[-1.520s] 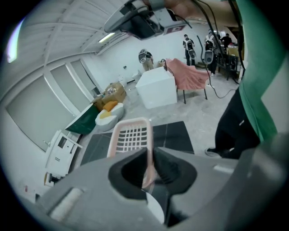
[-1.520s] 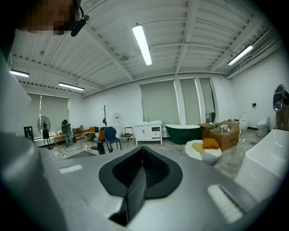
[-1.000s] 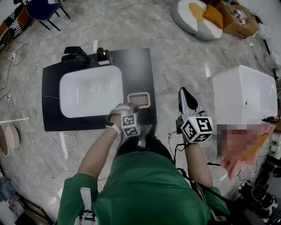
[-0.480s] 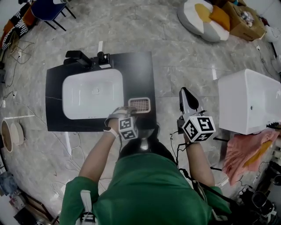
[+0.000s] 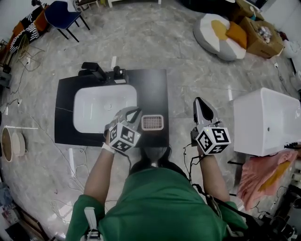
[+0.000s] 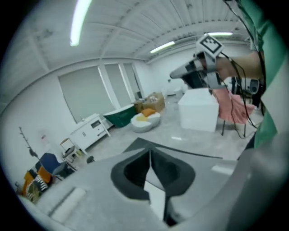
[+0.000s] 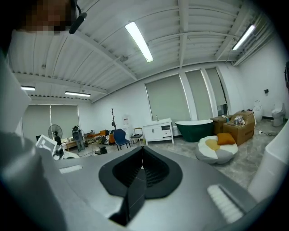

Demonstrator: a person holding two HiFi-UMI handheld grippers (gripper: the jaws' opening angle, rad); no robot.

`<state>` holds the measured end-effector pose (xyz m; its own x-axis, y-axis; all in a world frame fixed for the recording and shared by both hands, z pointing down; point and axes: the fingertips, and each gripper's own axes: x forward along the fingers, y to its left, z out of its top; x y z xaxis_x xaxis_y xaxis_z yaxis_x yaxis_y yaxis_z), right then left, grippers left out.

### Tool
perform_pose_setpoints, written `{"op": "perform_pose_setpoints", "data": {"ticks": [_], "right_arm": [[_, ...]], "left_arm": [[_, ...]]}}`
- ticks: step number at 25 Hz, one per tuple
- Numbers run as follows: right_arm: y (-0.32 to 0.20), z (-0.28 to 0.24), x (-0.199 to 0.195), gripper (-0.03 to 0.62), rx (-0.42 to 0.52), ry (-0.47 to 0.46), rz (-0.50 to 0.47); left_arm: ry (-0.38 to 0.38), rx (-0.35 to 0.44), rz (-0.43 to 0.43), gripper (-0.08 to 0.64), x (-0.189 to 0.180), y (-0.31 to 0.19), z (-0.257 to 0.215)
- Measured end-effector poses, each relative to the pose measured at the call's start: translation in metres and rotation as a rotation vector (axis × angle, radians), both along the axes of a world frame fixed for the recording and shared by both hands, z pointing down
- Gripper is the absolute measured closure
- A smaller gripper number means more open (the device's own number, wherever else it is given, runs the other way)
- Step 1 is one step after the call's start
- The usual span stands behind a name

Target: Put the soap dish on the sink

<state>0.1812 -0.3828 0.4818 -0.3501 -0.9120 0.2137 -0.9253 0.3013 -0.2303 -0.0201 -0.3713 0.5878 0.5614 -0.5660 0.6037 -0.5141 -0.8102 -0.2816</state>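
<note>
The soap dish (image 5: 152,122), pale with a slatted top, lies flat on the black sink counter (image 5: 157,89), just right of the white basin (image 5: 104,108). My left gripper (image 5: 133,114) hangs above the basin's right rim, left of the dish and clear of it. Its jaws are closing and look pressed together in the left gripper view (image 6: 150,152), with nothing between them. My right gripper (image 5: 199,101) is held over the floor to the right of the counter. It is shut and empty in the right gripper view (image 7: 142,160).
A black faucet (image 5: 96,70) stands at the counter's back left. A white box-shaped unit (image 5: 265,120) and a pink cloth (image 5: 258,164) are at the right. A round cushion (image 5: 221,28), a cardboard box (image 5: 256,21) and a blue chair (image 5: 63,14) lie farther off.
My left gripper has lifted off the soap dish, moved left and rolled. The dish stays on the counter. The right gripper has barely shifted.
</note>
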Motion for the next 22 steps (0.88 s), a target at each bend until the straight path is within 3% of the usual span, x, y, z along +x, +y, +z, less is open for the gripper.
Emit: {"op": "perform_pose_setpoints", "data": {"ticks": [7,16,22], "right_arm": [[0.0,-0.049,-0.012,0.591,0.081,0.026,-0.027],[0.003,-0.121,-0.018,0.589,0.232,0.042,-0.057],[0.004,-0.158,-0.021,0.59,0.315,0.06,-0.061]], "left_arm": [[0.212,0.2,-0.152,0.561,-0.009,-0.026,-0.118],[0.463,0.293,-0.3,0.563,-0.014,-0.037,-0.222],[0.508,0.376,-0.343,0.561,-0.023,-0.039,-0.266]]}}
